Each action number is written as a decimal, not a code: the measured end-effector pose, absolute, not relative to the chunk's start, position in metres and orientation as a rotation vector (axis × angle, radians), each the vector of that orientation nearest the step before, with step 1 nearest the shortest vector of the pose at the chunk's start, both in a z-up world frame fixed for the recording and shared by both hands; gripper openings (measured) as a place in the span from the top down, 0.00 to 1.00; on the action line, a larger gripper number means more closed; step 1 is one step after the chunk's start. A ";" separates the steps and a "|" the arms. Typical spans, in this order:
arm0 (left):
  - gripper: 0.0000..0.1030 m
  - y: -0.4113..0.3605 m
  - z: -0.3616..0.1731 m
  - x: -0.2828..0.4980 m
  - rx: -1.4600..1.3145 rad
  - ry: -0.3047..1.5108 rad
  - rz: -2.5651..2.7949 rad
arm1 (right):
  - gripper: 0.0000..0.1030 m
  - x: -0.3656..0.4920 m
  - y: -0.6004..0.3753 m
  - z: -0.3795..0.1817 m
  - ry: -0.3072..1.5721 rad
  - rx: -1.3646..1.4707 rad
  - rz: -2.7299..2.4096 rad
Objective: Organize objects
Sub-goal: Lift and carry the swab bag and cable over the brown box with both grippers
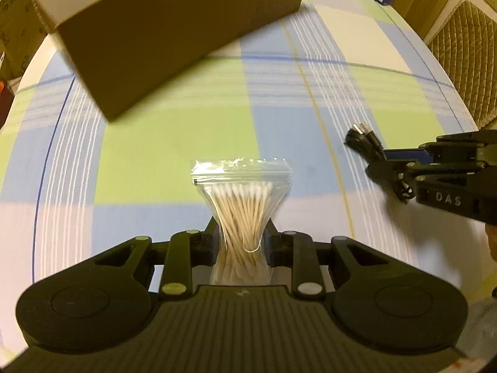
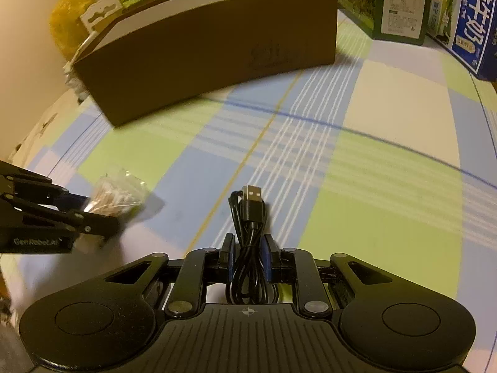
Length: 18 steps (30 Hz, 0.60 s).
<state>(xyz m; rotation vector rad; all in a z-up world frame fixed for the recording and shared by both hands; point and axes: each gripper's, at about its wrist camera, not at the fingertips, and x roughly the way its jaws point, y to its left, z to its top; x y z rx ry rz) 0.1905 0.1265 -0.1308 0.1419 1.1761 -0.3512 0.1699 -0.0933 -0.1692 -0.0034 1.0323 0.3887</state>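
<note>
Tongs on the left [image 1: 240,242] were pinched around the waist of a clear zip bag of cotton swabs [image 1: 240,205], squeezing it into an hourglass. The swabs' long axis ran forward along the fingers, white tips fanned at the far end under the zip strip, pointing toward the brown cardboard box [image 1: 174,31]. The bag was held above the plaid-covered surface [image 1: 155,143].

Right tongs [image 2: 248,255] were clamped on a coiled black USB cable [image 2: 248,217], its loops lying lengthwise between the blue pads [image 2: 266,258]. The metal plug pointed straight ahead, also toward the box [image 2: 202,59], which stood open-topped with a white interior, well apart from both tongs. Each pair of tongs showed at the edge of the other's view, side by side. Printed cartons [image 2: 466,21] stood at the far right of the surface [image 2: 388,186].
</note>
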 end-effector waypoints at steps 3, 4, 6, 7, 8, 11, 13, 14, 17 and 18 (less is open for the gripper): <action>0.77 0.128 -0.130 0.182 0.131 1.179 -0.336 | 0.86 0.161 -0.095 -0.168 1.027 0.000 0.390; 0.76 0.127 -0.130 0.181 0.128 1.175 -0.330 | 0.86 0.161 -0.097 -0.168 1.023 0.004 0.389; 0.69 0.124 -0.131 0.182 0.118 1.166 -0.313 | 0.84 0.163 -0.096 -0.169 1.012 0.000 0.391; 0.67 0.122 -0.131 0.184 0.110 1.163 -0.306 | 0.82 0.164 -0.095 -0.169 1.007 -0.006 0.392; 0.64 0.119 -0.132 0.186 0.108 1.159 -0.302 | 0.78 0.166 -0.094 -0.169 1.000 -0.015 0.391; 0.64 0.111 -0.133 0.189 0.124 1.140 -0.286 | 0.72 0.169 -0.087 -0.170 0.979 -0.049 0.394; 0.64 0.108 -0.133 0.191 0.121 1.133 -0.279 | 0.72 0.170 -0.082 -0.170 0.970 -0.077 0.400; 0.68 0.108 -0.133 0.193 0.114 1.131 -0.272 | 0.74 0.170 -0.080 -0.170 0.968 -0.093 0.404; 0.77 0.109 -0.133 0.197 0.097 1.128 -0.265 | 0.82 0.169 -0.076 -0.171 0.963 -0.130 0.416; 0.78 0.109 -0.132 0.198 0.087 1.129 -0.266 | 0.83 0.170 -0.077 -0.171 0.967 -0.122 0.419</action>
